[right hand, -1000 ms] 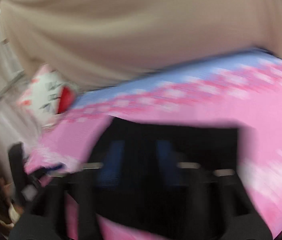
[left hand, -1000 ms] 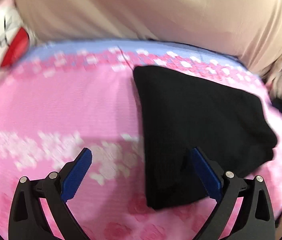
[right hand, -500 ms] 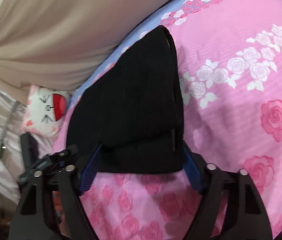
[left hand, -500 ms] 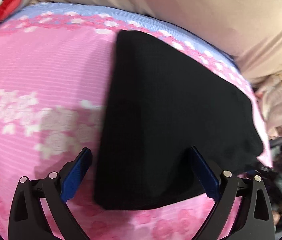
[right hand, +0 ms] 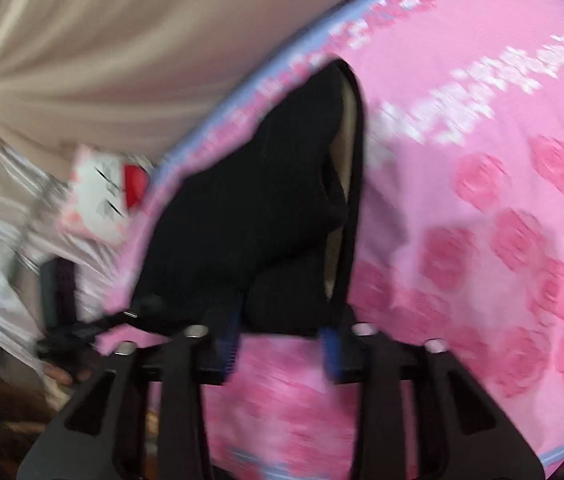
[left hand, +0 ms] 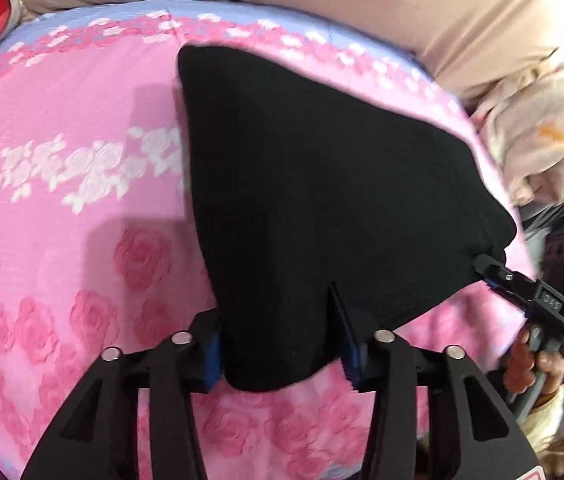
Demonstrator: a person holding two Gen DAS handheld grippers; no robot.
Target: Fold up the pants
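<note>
On the near edge of the bed (left hand: pixel 61 208), the folded black pants (left hand: pixel 322 184) lie flat on a pink rose-print cover, their far end reaching toward the blue-bordered far edge. The left claw (left hand: pixel 282 350) has just been closing; its blue pads (left hand: pixel 211 360) now bracket the near-left corner of the pants and appear pressed into the cloth, which notches at the right pad. The right claw (right hand: pixel 282 344) has just been opening a little; its pads straddle the near-right corner, where the layered edge of the garment gapes and shows a pale lining. Whether these pads actually pinch the fabric cannot be told, as the right wrist view is blurred. In the left wrist view the right claw (left hand: pixel 502 278) meets the far right corner of the garment, gripped by a hand (left hand: pixel 530 364). Both claws sit at adjacent corners of one short edge, which suggests the purpose: a two-point hold keeps that edge straight so it can be carried over the rest of the garment for a further fold. The soft cover may drag or wrinkle under the cloth. A beige draped fabric (right hand: pixel 121 48) backs the far edge of the bed, a white cat-face cushion (right hand: pixel 101 196) lies at one far corner, and bundled pale cloth (left hand: pixel 542 136) sits beyond the other side.
</note>
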